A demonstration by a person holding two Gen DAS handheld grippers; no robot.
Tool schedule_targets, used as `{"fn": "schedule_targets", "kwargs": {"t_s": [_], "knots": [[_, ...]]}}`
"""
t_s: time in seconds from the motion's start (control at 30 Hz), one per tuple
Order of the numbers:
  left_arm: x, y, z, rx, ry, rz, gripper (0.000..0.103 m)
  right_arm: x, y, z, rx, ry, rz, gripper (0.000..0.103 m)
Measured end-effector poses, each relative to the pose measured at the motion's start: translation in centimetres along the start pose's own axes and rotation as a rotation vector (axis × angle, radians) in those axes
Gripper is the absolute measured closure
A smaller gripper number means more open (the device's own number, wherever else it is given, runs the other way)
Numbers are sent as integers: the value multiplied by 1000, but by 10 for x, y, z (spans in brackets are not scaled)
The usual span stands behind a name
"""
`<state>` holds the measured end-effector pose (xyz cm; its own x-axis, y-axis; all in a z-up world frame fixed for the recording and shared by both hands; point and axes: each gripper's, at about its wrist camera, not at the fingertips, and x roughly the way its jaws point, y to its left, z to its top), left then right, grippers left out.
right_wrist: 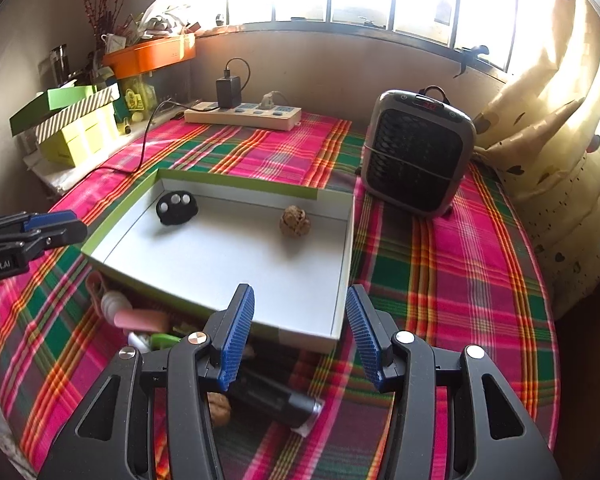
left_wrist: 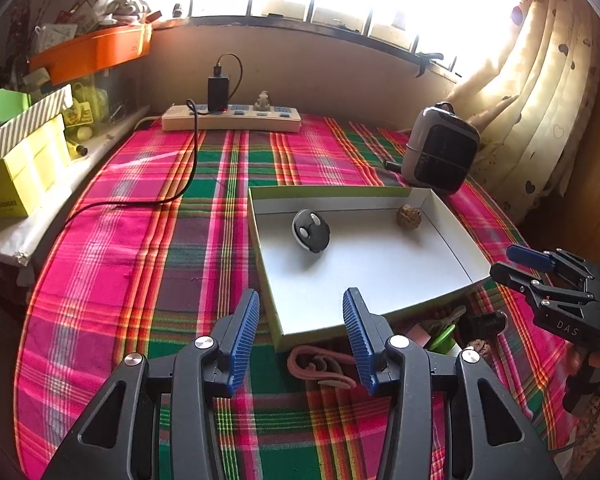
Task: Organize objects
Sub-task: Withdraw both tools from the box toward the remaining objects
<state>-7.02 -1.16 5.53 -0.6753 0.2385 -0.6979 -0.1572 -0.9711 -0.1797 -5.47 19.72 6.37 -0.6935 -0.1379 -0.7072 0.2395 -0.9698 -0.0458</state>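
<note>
A shallow white box lid with green sides [left_wrist: 380, 272] [right_wrist: 220, 264] lies on the plaid cloth. Inside it are a black round remote [left_wrist: 311, 230] [right_wrist: 177, 207] and a walnut [left_wrist: 409, 216] [right_wrist: 295, 220]. My left gripper [left_wrist: 300, 336] is open and empty above the lid's near corner. My right gripper [right_wrist: 300, 332] is open and empty over the lid's near edge. Before the lid lie a pink band [left_wrist: 320, 366], a pink eraser-like piece [right_wrist: 140, 319], a green-white item [right_wrist: 160, 340], a black cylinder [right_wrist: 276, 400] and a second walnut [right_wrist: 219, 408].
A power strip with a charger [left_wrist: 232, 118] [right_wrist: 244, 114] lies at the back. A small grey heater [left_wrist: 440, 148] [right_wrist: 416, 156] stands at the right, by the curtain. Yellow and green boxes [left_wrist: 20, 172] [right_wrist: 76, 128] are stacked at the left. A black cable [left_wrist: 140, 200] crosses the cloth.
</note>
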Motion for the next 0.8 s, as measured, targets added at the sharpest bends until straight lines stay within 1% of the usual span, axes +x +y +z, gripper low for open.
{"fn": "schedule_targets", "kwargs": {"t_s": [0.2, 0.4, 0.5, 0.6, 0.8], "knots": [[-5, 5, -15, -19, 20, -18, 61, -7, -5, -19, 1, 8, 15, 53], [-3, 4, -27, -31, 56, -36, 59, -12, -5, -35, -4, 9, 57, 53], [-1, -1, -31, -22, 74, -56, 59, -11, -5, -40, -8, 13, 71, 53], [1, -1, -35, -38, 90, -74, 59, -9, -5, -45, -12, 25, 81, 53], [4, -7, -39, -36, 113, -87, 58, -2, -7, -51, -27, 47, 98, 53]]}}
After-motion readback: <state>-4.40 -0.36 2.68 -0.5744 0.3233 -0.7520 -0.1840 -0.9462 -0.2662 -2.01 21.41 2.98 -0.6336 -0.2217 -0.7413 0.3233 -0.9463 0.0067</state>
